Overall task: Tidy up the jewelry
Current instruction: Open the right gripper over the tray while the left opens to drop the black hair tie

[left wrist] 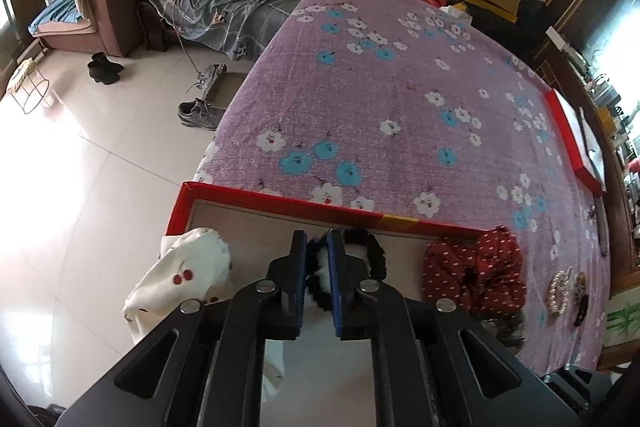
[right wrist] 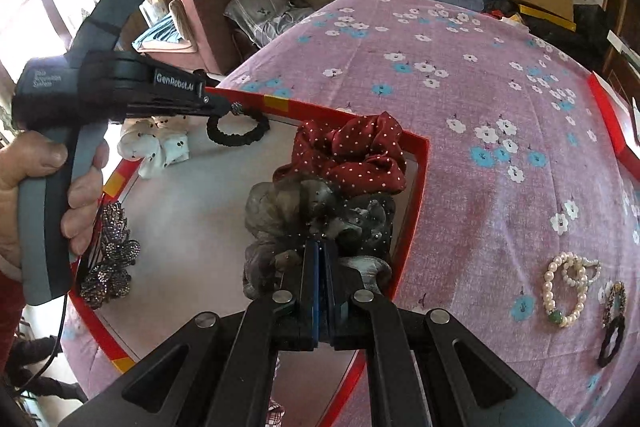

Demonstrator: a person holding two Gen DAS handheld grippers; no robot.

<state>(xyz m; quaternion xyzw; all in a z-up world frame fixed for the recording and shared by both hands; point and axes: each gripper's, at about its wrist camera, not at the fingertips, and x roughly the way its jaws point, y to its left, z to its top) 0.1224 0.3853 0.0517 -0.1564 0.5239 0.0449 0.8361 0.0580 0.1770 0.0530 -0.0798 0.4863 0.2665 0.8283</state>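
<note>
A red-rimmed tray (right wrist: pixel 420 179) lies on the purple floral cloth. My left gripper (left wrist: pixel 317 241) is shut on a black braided hair tie (left wrist: pixel 376 255) over the tray's far rim; the right wrist view shows this gripper (right wrist: pixel 224 109) and the tie (right wrist: pixel 238 131) hanging from it. My right gripper (right wrist: pixel 320 247) is shut on a grey sheer scrunchie (right wrist: pixel 304 211) at the tray's right side. A dark red polka-dot scrunchie (right wrist: pixel 360 155) lies just beyond it. A white cherry-print scrunchie (left wrist: pixel 188 271) lies at the tray's left.
A pearl bracelet (right wrist: pixel 564 287), a beaded clip (right wrist: pixel 616 297) and a black hair tie (right wrist: pixel 610 341) lie on the cloth right of the tray. A rhinestone flower clip (right wrist: pixel 108 259) rests on the tray's near-left rim. Another red tray (left wrist: pixel 576 143) stands at the far right.
</note>
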